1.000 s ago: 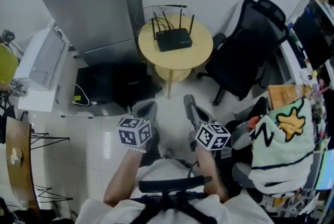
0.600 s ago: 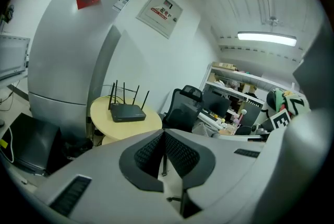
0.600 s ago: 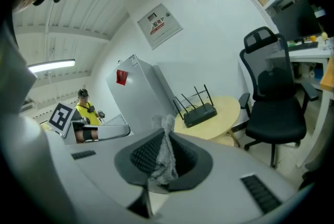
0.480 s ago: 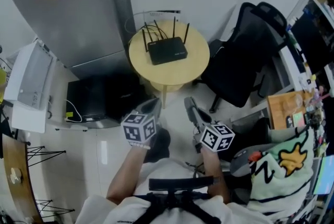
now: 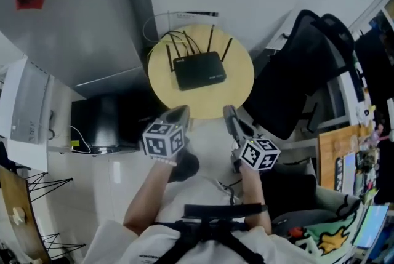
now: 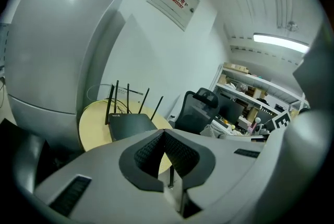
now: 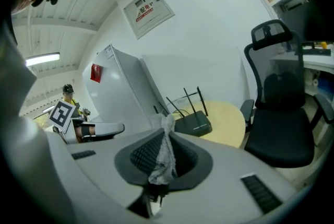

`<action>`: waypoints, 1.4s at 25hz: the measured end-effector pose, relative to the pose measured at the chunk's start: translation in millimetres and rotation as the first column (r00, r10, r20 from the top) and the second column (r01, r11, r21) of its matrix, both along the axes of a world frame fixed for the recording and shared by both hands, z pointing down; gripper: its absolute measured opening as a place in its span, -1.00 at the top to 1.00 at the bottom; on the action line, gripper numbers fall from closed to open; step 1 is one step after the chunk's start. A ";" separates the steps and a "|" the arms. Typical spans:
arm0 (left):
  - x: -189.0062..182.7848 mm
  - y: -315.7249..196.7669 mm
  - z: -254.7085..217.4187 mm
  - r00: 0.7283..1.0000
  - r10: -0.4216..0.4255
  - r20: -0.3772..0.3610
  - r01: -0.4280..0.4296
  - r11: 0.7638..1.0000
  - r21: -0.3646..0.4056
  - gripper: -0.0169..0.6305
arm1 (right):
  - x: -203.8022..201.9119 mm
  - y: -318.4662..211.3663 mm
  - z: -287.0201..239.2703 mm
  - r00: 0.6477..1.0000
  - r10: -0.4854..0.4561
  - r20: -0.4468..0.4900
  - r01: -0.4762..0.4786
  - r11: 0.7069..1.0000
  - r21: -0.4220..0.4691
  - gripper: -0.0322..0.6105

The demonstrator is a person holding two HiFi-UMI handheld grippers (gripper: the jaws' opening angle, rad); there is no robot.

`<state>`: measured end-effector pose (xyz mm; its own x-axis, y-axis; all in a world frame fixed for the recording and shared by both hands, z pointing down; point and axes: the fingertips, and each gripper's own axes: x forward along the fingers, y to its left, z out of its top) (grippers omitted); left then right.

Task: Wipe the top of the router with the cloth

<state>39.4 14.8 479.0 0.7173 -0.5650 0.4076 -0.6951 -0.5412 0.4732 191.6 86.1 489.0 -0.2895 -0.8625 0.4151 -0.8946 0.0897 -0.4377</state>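
Observation:
A black router (image 5: 198, 70) with several upright antennas lies on a small round yellow table (image 5: 241, 77). Both grippers hover short of the table's near edge, apart from the router. My left gripper (image 5: 180, 111) is shut with nothing between its jaws; its own view shows the router (image 6: 130, 124) ahead on the table (image 6: 93, 122). My right gripper (image 5: 228, 111) is shut on a thin grey-white cloth (image 7: 165, 151) that stands up between its jaws. The router (image 7: 193, 124) sits beyond it. The cloth is hidden in the head view.
A large grey cabinet (image 5: 74, 23) stands left of the table, with a black box (image 5: 104, 124) on the floor beside it. A black office chair (image 5: 301, 72) is close on the table's right. Cables (image 5: 161, 26) loop behind the router by the white wall.
The table and router have come closer. Both grippers have moved forward to the table's near edge. Their jaws have stayed shut.

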 end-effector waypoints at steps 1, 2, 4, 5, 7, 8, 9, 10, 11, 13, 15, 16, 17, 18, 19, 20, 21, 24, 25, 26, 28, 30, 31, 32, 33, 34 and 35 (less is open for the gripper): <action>-1.3 -12.7 4.2 1.000 -0.009 0.004 0.009 1.000 -0.004 0.98 | 0.3 -14.6 5.6 1.000 -0.008 -0.012 0.008 1.000 -0.013 0.78; -3.1 -24.6 9.0 1.000 -0.017 0.012 0.017 1.000 -0.008 0.98 | -0.3 -29.3 11.6 0.999 -0.018 -0.026 0.017 1.000 -0.024 0.78; -8.1 -46.0 20.0 0.999 -0.032 0.030 0.033 0.999 -0.013 0.98 | -4.8 -59.4 24.4 0.998 -0.041 -0.053 0.039 0.998 -0.040 0.78; -10.6 -56.0 25.7 0.999 -0.040 0.032 0.041 0.999 -0.018 0.98 | -9.1 -75.0 30.4 0.996 -0.057 -0.065 0.054 0.997 -0.047 0.78; -13.5 -75.0 35.1 0.998 -0.058 0.011 0.058 0.997 -0.044 0.98 | -19.8 -106.5 39.2 0.992 -0.094 -0.086 0.090 0.994 -0.056 0.78; -13.9 -83.8 37.8 0.998 -0.065 -0.004 0.065 0.996 -0.057 0.98 | -25.3 -121.3 42.0 0.989 -0.113 -0.094 0.108 0.992 -0.058 0.78; -14.1 -92.2 39.2 0.997 -0.070 -0.012 0.070 0.996 -0.064 0.98 | -30.5 -134.8 44.1 0.986 -0.130 -0.102 0.124 0.991 -0.058 0.78; -14.4 -100.2 40.0 0.997 -0.072 -0.010 0.071 0.995 -0.064 0.98 | -35.0 -147.5 45.8 0.984 -0.142 -0.108 0.137 0.989 -0.058 0.78; -14.8 -108.3 40.7 0.998 -0.070 -0.001 0.069 0.996 -0.061 0.98 | -38.7 -159.8 47.8 0.982 -0.150 -0.113 0.144 0.988 -0.060 0.78; -15.9 -123.6 43.0 0.998 -0.064 0.015 0.065 0.996 -0.057 0.98 | -44.2 -184.1 53.6 0.980 -0.160 -0.120 0.153 0.986 -0.070 0.78; -17.0 -136.9 46.4 0.998 -0.065 0.021 0.066 0.996 -0.058 0.98 | -49.4 -207.8 62.8 0.975 -0.179 -0.129 0.168 0.982 -0.086 0.78; -17.5 -142.9 48.4 0.998 -0.067 0.021 0.068 0.996 -0.057 0.98 | -52.3 -219.6 68.6 0.972 -0.191 -0.136 0.179 0.979 -0.096 0.78; -17.6 -148.5 50.6 0.997 -0.068 0.019 0.069 0.996 -0.054 0.98 | -55.0 -231.3 75.1 0.968 -0.203 -0.145 0.188 0.976 -0.109 0.78; -17.4 -153.9 52.9 0.997 -0.069 0.017 0.069 0.996 -0.050 0.98 | -57.4 -242.8 82.4 0.964 -0.213 -0.156 0.195 0.973 -0.123 0.78; -17.1 -159.1 55.7 0.997 -0.069 0.016 0.070 0.996 -0.047 0.98 | -59.6 -254.3 90.6 0.961 -0.223 -0.166 0.201 0.970 -0.139 0.78; -16.8 -164.5 59.5 0.997 -0.072 0.017 0.072 0.996 -0.046 0.98 | -62.0 -265.5 99.7 0.957 -0.233 -0.175 0.207 0.966 -0.158 0.78; -16.7 -170.0 64.6 0.997 -0.075 0.018 0.076 0.996 -0.049 0.98 | -64.5 -276.5 109.1 0.952 -0.244 -0.183 0.212 0.961 -0.178 0.78; -18.1 -184.5 83.9 0.996 -0.087 0.034 0.090 0.993 -0.075 0.98 | -76.3 -304.8 132.2 0.937 -0.277 -0.211 0.226 0.945 -0.235 0.78; -19.1 -187.5 89.4 0.995 -0.091 0.043 0.094 0.992 -0.083 0.98 | -81.0 -311.9 139.1 0.931 -0.290 -0.221 0.233 0.939 -0.252 0.78; -19.9 -189.9 93.6 0.994 -0.094 0.049 0.098 0.991 -0.090 0.98 | -85.1 -318.0 146.8 0.924 -0.305 -0.229 0.240 0.932 -0.271 0.78; -20.1 -193.4 98.8 0.994 -0.099 0.046 0.103 0.989 -0.104 0.98 | -92.2 -328.1 162.0 0.910 -0.335 -0.243 0.254 0.916 -0.310 0.78; -19.9 -195.0 100.7 0.994 -0.103 0.036 0.107 0.988 -0.112 0.98 | -99.0 -335.4 173.3 0.897 -0.361 -0.254 0.266 0.902 -0.340 0.78; -20.1 -195.1 101.3 0.994 -0.104 0.036 0.107 0.988 -0.112 0.98 | -102.7 -338.1 177.4 0.890 -0.373 -0.262 0.272 0.896 -0.352 0.78; -20.6 -195.2 102.1 0.994 -0.103 0.039 0.107 0.988 -0.109 0.98 | -106.0 -340.8 180.9 0.883 -0.384 -0.271 0.277 0.890 -0.362 0.78; -21.3 -195.6 103.4 0.994 -0.104 0.042 0.108 0.988 -0.108 0.98 | -109.0 -343.7 184.2 0.876 -0.394 -0.279 0.280 0.886 -0.371 0.78; -22.0 -196.4 105.0 0.993 -0.105 0.045 0.110 0.988 -0.108 0.98 | -111.5 -347.1 187.6 0.871 -0.400 -0.286 0.280 0.882 -0.378 0.78; -22.6 -197.4 106.8 0.993 -0.106 0.048 0.111 0.988 -0.111 0.98 | -113.5 -350.7 190.4 0.867 -0.403 -0.293 0.278 0.880 -0.386 0.78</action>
<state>16.8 -182.6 585.8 0.6352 -0.5873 0.5017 -0.7674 -0.4061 0.4962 78.2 -264.5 679.4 -0.3195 -0.5372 0.7806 -0.9317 0.3284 -0.1554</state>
